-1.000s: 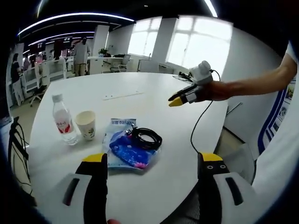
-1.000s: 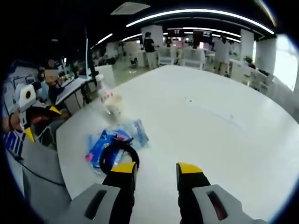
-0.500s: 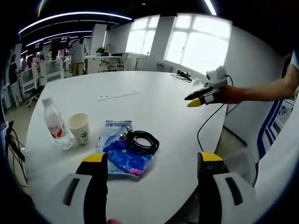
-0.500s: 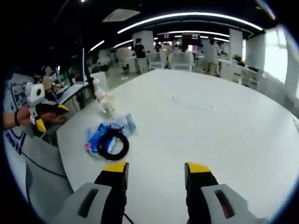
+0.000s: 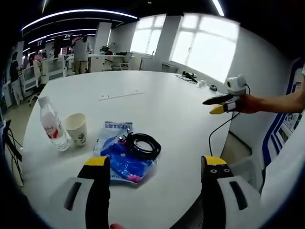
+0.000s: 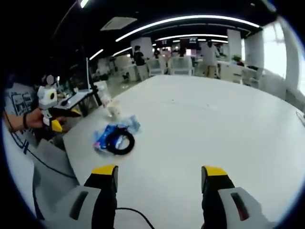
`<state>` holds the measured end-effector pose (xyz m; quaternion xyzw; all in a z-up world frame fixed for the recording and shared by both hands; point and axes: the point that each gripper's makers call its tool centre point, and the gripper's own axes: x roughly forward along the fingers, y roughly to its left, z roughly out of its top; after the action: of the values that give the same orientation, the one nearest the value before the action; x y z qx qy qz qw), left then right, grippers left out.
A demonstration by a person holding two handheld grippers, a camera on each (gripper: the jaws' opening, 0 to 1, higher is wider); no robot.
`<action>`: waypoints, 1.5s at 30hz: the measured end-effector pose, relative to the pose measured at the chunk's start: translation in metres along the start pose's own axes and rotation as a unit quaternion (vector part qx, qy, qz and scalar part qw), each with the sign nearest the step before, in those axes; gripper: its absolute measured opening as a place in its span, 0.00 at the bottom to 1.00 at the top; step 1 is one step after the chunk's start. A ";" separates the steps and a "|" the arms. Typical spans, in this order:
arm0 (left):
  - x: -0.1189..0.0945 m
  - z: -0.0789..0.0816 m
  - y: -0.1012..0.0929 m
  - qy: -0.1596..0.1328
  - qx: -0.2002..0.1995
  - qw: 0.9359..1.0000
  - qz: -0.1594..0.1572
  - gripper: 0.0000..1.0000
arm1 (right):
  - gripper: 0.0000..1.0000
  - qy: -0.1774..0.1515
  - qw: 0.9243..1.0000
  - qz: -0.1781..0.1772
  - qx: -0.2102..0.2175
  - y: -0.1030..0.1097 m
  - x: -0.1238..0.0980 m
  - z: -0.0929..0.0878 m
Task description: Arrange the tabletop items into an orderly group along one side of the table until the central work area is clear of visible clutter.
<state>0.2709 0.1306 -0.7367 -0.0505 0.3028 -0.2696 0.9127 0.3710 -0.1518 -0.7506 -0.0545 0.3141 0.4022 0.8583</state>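
Note:
On the white round table (image 5: 157,102) lie a blue plastic packet (image 5: 123,152) with a black coiled cable (image 5: 143,143) on top, a paper cup (image 5: 76,129) and a water bottle (image 5: 50,124) to its left. My left gripper (image 5: 155,164) stands open just short of the packet. The right gripper (image 5: 218,104) shows at the right, held in a hand beyond the table edge. In the right gripper view, my right gripper (image 6: 159,171) is open above the table (image 6: 200,119), with the packet (image 6: 112,138), cable (image 6: 119,142), cup (image 6: 113,109) and bottle (image 6: 102,95) far left, and the left gripper (image 6: 57,119) beyond.
A thin strip (image 5: 121,95) lies mid-table, small items (image 5: 195,78) sit at the far edge. Desks, chairs and people (image 6: 181,59) fill the office behind. A black cord (image 5: 217,133) hangs from the right gripper.
The right gripper has drawn back from the packet and opened wider; it has moved right and away in the left gripper view. The table items have not moved.

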 end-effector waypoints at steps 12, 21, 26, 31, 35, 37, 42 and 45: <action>0.006 0.004 -0.001 0.000 -0.002 1.000 0.010 0.79 | 0.79 -0.037 0.999 0.015 0.009 0.024 -0.011 0.006; 0.007 0.004 0.001 0.002 -0.008 1.000 0.017 0.78 | 0.79 -0.033 0.999 0.030 0.016 0.042 0.000 -0.001; 0.009 0.004 0.005 0.000 -0.018 1.000 0.023 0.77 | 0.78 -0.035 0.999 0.036 0.018 0.044 0.008 0.002; 0.014 0.005 0.008 -0.001 -0.025 0.999 0.027 0.76 | 0.78 -0.037 0.998 0.039 0.021 0.044 0.015 0.007; 0.019 0.004 0.013 -0.001 -0.034 0.999 0.031 0.76 | 0.77 -0.037 0.998 0.044 0.022 0.046 0.022 0.009; 0.022 0.003 0.016 -0.002 -0.039 0.999 0.033 0.74 | 0.77 -0.036 0.998 0.047 0.022 0.047 0.026 0.011; 0.027 0.002 0.014 -0.001 -0.047 0.998 0.037 0.73 | 0.77 -0.035 0.998 0.053 0.025 0.049 0.034 0.013; 0.030 0.001 0.015 0.000 -0.051 0.998 0.038 0.73 | 0.77 -0.032 0.998 0.057 0.026 0.053 0.039 0.015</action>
<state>0.2986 0.1272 -0.7550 -0.0853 0.3179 -0.2189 0.9186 0.3585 -0.0862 -0.7531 -0.0013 0.2990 0.4440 0.8446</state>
